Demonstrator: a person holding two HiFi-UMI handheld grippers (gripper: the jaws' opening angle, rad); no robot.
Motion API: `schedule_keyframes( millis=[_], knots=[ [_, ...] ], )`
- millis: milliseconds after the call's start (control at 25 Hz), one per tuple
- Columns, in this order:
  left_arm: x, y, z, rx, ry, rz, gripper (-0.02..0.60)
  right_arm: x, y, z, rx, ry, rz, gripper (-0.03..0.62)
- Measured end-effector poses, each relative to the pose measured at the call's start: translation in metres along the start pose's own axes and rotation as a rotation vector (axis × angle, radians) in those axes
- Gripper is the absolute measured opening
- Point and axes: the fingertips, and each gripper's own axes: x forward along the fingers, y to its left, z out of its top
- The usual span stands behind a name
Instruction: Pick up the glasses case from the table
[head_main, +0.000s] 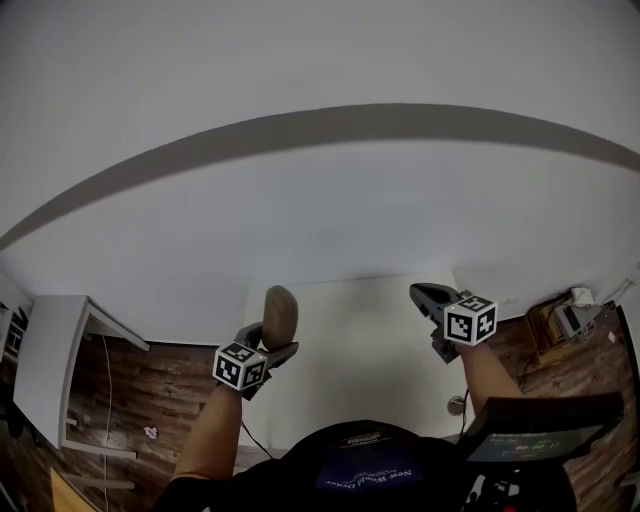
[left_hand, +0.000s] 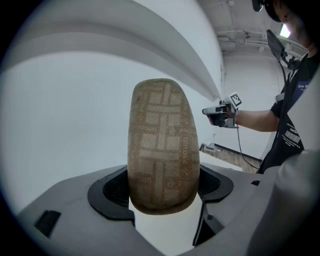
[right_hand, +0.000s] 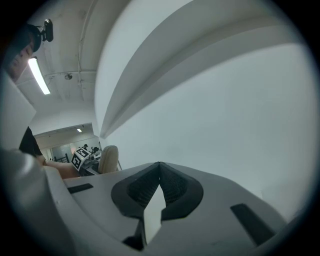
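A tan oval glasses case (head_main: 280, 316) with a woven pattern stands upright in the air above the left edge of the white table (head_main: 350, 350). My left gripper (head_main: 272, 345) is shut on the lower end of the case. In the left gripper view the case (left_hand: 162, 150) fills the gap between the dark pads (left_hand: 112, 192). My right gripper (head_main: 424, 294) hovers over the table's right side, its jaws shut and empty. In the right gripper view the right gripper (right_hand: 159, 167) has its tips together, and the case (right_hand: 109, 159) shows small at the far left.
A white desk (head_main: 45, 370) stands at the left on the wooden floor (head_main: 160, 385). Boxes and gear (head_main: 560, 320) lie on the floor to the right. A dark screen (head_main: 540, 425) sits at the lower right by my body. A pale wall rises behind the table.
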Motion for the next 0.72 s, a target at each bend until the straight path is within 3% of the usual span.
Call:
schedule_keyframes(
  millis=[160, 400, 520, 720],
  knots=[
    [-0.006, -0.056, 0.014, -0.036, -0.023, 0.051, 0.376, -0.045, -0.013, 0.001, -0.016, -0.007, 0.045, -0.011],
    [-0.030, -0.089, 0.026, -0.049, -0.045, 0.097, 0.376, -0.068, -0.011, 0.001, -0.040, -0.005, 0.077, -0.011],
    [-0.043, -0.090, 0.032, -0.039, -0.074, 0.096, 0.376, -0.074, -0.002, -0.002, -0.043, -0.010, 0.066, -0.011],
    [-0.078, -0.065, 0.036, -0.043, -0.135, 0.026, 0.376, -0.070, 0.039, 0.002, -0.063, -0.021, 0.013, -0.011]
  ],
)
